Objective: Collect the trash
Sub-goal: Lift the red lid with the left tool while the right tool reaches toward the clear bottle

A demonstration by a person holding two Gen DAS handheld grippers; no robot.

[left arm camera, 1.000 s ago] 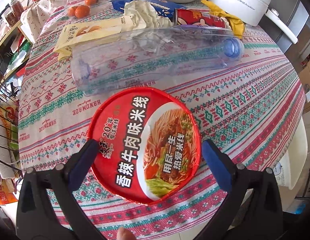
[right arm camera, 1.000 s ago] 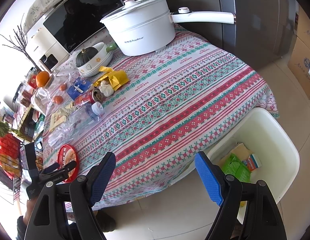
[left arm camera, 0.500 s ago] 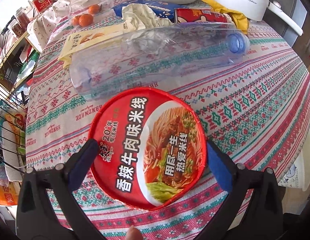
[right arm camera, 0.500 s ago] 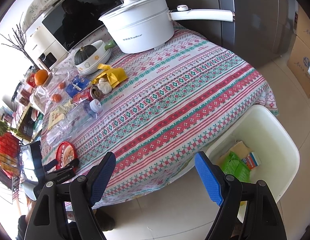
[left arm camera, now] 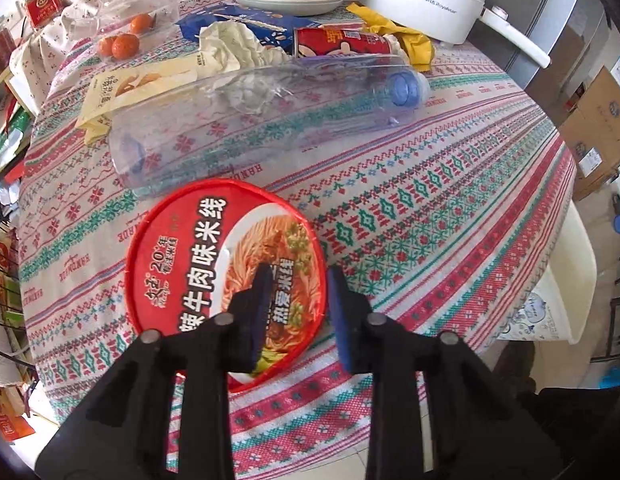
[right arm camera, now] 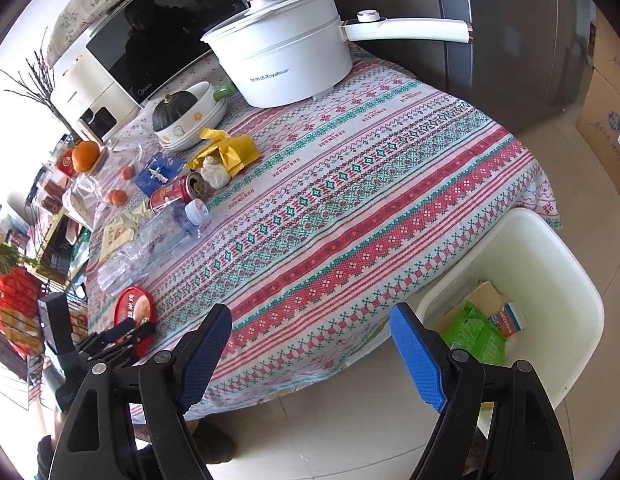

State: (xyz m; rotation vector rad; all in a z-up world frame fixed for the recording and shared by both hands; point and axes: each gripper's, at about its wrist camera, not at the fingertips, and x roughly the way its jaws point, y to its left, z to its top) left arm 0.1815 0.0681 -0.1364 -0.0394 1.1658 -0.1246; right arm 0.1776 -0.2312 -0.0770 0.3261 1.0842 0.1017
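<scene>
- The left gripper [left arm camera: 295,300] hangs over the near right part of the red noodle-bowl lid [left arm camera: 213,264]. Its jaws have just been closing and now stand only a narrow gap apart.
- One blue pad lies over the lid's printed face and the other sits just past its right rim, so the rim is between them; whether the pads already pinch it I cannot tell.
- The lid lies flat on the patterned tablecloth [left arm camera: 450,208], near the table's front edge.
- Just behind the lid lies an empty clear plastic bottle [left arm camera: 261,120] on its side, its blue cap pointing right, its body almost touching the lid's far rim.
- Behind the bottle sit more scraps: a red can [left arm camera: 342,42] on its side, a crumpled white wrapper [left arm camera: 233,44], a yellow wrapper [left arm camera: 410,42] and a pale snack packet [left arm camera: 129,88].
- Farther back from the lid stands a white electric pot [right arm camera: 285,64] with a long handle, beside stacked dishes holding a dark squash.
- The right gripper [right arm camera: 310,354] hovers off the table's front edge, well to the right of the lid, its blue fingers spread wide with nothing between them.
- Below it on the floor stands a white bin [right arm camera: 558,276], against the table's edge, with a green packet and a small box inside.
</scene>
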